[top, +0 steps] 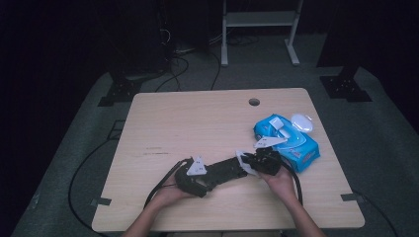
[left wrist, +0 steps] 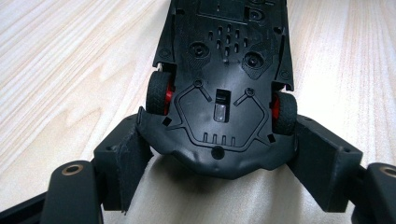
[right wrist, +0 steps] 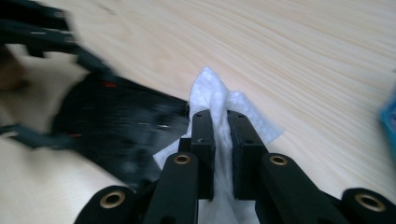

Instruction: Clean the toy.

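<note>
A black toy car point(left wrist: 224, 74) with red wheel hubs lies upside down, its underside facing the camera. My left gripper point(left wrist: 219, 158) is shut on one end of the car, a jaw pressed to each side. In the high view the car point(top: 225, 171) stretches from the left gripper point(top: 197, 177) toward the right gripper point(top: 254, 163). My right gripper point(right wrist: 220, 126) is shut on a white wet wipe point(right wrist: 219, 98), which touches the far end of the car point(right wrist: 121, 126). The wipe point(top: 245, 162) shows as a white patch beside the car.
A blue pack of wet wipes point(top: 289, 140) with its white lid open lies at the right of the light wooden table point(top: 188, 123). A round cable hole point(top: 254, 102) sits near the far edge. Cables trail from both grippers off the near edge.
</note>
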Action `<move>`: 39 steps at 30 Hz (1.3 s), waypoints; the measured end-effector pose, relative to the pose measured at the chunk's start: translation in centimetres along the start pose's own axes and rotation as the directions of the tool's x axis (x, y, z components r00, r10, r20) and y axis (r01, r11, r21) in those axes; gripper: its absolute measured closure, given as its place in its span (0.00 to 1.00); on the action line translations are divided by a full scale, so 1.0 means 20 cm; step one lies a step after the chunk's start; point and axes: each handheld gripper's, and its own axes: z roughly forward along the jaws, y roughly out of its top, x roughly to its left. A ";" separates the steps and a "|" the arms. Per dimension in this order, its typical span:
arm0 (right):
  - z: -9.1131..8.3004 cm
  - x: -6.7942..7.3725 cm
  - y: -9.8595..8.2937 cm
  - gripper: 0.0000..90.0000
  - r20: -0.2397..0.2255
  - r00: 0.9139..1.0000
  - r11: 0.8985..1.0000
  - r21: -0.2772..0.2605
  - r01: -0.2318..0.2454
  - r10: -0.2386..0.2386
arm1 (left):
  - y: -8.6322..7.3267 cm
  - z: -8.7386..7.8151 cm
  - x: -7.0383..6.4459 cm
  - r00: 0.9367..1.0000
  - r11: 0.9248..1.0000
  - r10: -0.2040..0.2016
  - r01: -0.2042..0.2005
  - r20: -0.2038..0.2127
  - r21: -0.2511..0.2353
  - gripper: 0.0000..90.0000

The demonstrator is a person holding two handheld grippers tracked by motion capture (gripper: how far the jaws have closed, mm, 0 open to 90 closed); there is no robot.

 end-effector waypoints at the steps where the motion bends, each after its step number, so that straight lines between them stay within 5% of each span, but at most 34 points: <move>1: 0.00 0.03 0.01 0.90 -0.013 0.999 1.000 -0.003 0.029 -0.029 | 0.00 0.00 0.00 1.000 1.000 -0.001 0.001 0.000 0.002 0.27; 3: 0.01 0.06 0.02 0.90 -0.005 0.996 0.996 0.021 0.086 -0.086 | 0.00 0.00 0.00 1.000 1.000 0.000 0.000 -0.004 0.003 0.28; 8: -0.01 -0.02 -0.02 0.90 -0.022 1.000 0.999 0.041 -0.002 0.003 | -0.01 -0.02 0.01 1.000 1.000 -0.004 0.004 -0.024 -0.005 0.29; 13: -0.02 0.08 0.00 0.90 -0.049 0.994 0.994 0.041 0.104 -0.102 | -0.01 -0.02 0.02 1.000 1.000 -0.013 0.013 -0.017 -0.004 0.29; 18: 0.00 0.03 -0.02 0.90 -0.049 0.997 0.994 0.085 0.064 -0.060 | 0.00 -0.02 0.02 1.000 1.000 -0.017 0.017 -0.015 -0.006 0.29; 25: -0.05 0.06 -0.06 0.90 -0.076 0.994 0.992 0.092 0.088 -0.081 | -0.01 -0.02 0.03 0.999 0.999 -0.034 0.034 -0.001 -0.009 0.29; 28: -0.04 0.05 -0.08 0.90 -0.092 0.995 0.994 0.096 0.055 -0.047 | -0.01 -0.03 0.04 0.999 0.999 -0.052 0.052 0.016 -0.012 0.29; 39: -0.03 0.05 -0.08 0.90 -0.090 0.995 0.994 0.093 0.061 -0.052 | -0.02 -0.05 0.08 0.986 0.990 -0.138 0.141 0.097 -0.022 0.26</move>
